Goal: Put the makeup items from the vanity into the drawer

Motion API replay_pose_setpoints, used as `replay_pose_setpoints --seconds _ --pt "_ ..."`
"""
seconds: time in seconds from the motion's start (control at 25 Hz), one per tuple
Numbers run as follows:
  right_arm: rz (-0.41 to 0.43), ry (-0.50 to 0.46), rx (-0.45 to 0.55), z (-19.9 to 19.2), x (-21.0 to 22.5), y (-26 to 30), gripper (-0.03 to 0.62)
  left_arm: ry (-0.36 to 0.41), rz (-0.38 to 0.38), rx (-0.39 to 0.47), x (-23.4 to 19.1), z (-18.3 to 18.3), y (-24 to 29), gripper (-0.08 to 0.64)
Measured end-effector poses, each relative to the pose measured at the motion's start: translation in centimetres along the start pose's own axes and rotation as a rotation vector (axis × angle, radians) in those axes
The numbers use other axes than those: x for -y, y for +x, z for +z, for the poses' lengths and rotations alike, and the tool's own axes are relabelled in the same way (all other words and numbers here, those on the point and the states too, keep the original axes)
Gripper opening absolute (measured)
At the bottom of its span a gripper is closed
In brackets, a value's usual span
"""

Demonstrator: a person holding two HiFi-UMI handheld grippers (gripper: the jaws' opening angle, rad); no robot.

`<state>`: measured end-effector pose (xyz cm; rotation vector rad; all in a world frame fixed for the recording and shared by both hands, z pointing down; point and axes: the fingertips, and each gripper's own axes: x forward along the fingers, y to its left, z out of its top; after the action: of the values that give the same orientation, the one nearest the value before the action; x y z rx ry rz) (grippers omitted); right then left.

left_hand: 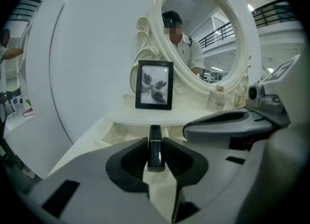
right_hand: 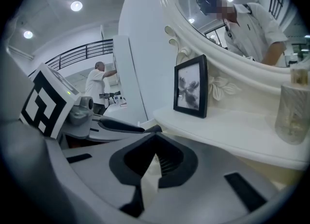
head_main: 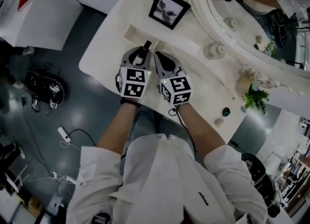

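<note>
My left gripper [left_hand: 155, 156] is shut on a black lipstick tube [left_hand: 155, 146] with a thin gold band, held upright between the pads. In the head view the tube's tip [head_main: 147, 43] pokes out ahead of the left gripper [head_main: 145, 50], just short of the open cream drawer [head_main: 131, 33] in the white vanity [head_main: 104, 56]. The drawer's cavity [left_hand: 116, 132] lies just beyond the tube, below the shelf. My right gripper [head_main: 160, 56] hovers right beside the left one. Its jaws [right_hand: 154, 140] are shut with nothing between them.
A black photo frame [head_main: 168, 8] stands on the shelf before the oval mirror [head_main: 271, 29]. Glass jars [head_main: 215, 50], a dark green round item [head_main: 226, 112], a small pale jar [head_main: 219, 122] and a potted plant [head_main: 255, 98] sit to the right. Cables and a power strip [head_main: 64, 134] lie on the floor.
</note>
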<state>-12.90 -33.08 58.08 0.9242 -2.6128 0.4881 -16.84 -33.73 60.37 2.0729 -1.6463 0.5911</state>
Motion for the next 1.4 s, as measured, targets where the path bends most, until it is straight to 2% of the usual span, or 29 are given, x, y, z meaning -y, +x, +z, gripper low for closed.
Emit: replay_pose_setpoints --seconds 0.36,0.8,0.96,1.16,1.24,1.4 --pt "0.004 -0.013 -0.004 0.6 0.1 1.7 0.018 0.035 -0.004 -0.067 -0.6 0.1 1.4 0.114" --pt "-0.016 -0.012 -0.02 0.4 0.9 3.1 0.018 0.035 -0.036 -0.129 -1.0 0.5 2.7 0.114" --pt "-0.021 -0.015 -0.021 0.6 1.2 3.1 0.018 0.046 -0.091 -0.207 -0.8 0.3 2.9 0.114" --pt "-0.024 -0.018 -0.016 0.7 1.6 2.9 0.018 0.126 -0.234 -0.365 -0.2 0.1 3.2 0.114" --pt "-0.028 -0.014 -0.017 0.6 1.8 2.8 0.017 0.142 -0.244 -0.375 -0.4 0.3 3.9 0.114" --pt "-0.03 -0.005 -0.019 0.4 1.9 2.6 0.017 0.094 -0.245 -0.362 -0.6 -0.2 4.9 0.114"
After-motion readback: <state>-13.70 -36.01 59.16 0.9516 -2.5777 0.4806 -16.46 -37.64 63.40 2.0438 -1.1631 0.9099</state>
